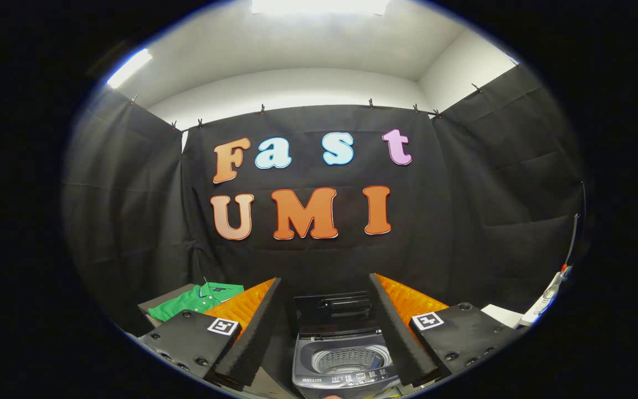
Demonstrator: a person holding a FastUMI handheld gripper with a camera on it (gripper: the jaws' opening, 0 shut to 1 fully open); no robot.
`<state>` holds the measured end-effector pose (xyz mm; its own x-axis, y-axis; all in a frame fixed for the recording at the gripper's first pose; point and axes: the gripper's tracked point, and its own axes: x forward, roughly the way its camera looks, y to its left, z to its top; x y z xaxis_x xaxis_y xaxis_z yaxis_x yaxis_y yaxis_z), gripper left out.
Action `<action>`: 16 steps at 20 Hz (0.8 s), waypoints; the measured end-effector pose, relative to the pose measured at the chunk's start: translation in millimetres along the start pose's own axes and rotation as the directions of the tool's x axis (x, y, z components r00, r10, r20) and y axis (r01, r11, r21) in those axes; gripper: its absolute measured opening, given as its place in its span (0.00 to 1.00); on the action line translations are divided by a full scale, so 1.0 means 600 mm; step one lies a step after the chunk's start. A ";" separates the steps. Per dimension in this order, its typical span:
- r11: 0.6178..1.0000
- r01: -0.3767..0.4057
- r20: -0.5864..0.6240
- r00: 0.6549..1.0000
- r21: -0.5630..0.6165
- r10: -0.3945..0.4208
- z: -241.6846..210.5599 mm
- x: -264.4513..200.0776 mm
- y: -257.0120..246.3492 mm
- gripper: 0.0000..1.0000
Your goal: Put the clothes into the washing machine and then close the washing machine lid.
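Observation:
A small grey top-loading washing machine (341, 371) stands just ahead of my fingers, between them. Its lid (334, 309) is raised upright at the back, and the drum (352, 360) looks bare inside. A folded green polo shirt (194, 300) lies on a dark stand (155, 303) to the left, beyond my left finger. My gripper (324, 327) is open, its fingers spread wide on either side of the machine, with nothing held between them.
Black cloth walls close the booth at the back and on both sides. To the right, beyond my right finger, lie a white flat item (500, 316) and a white device with a red button (549, 293).

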<state>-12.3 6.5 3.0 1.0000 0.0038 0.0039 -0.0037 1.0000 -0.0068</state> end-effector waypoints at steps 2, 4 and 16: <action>1.000 0.003 0.000 1.000 0.004 -0.003 0.001 -0.002 -0.001 0.98; 1.000 0.005 0.000 1.000 0.007 -0.005 0.001 -0.004 -0.001 0.98; 1.000 0.015 0.000 1.000 0.018 -0.015 0.004 0.006 0.012 0.98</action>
<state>-8.5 13.8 5.3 0.9999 -0.0108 0.0041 0.0108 0.9999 0.0109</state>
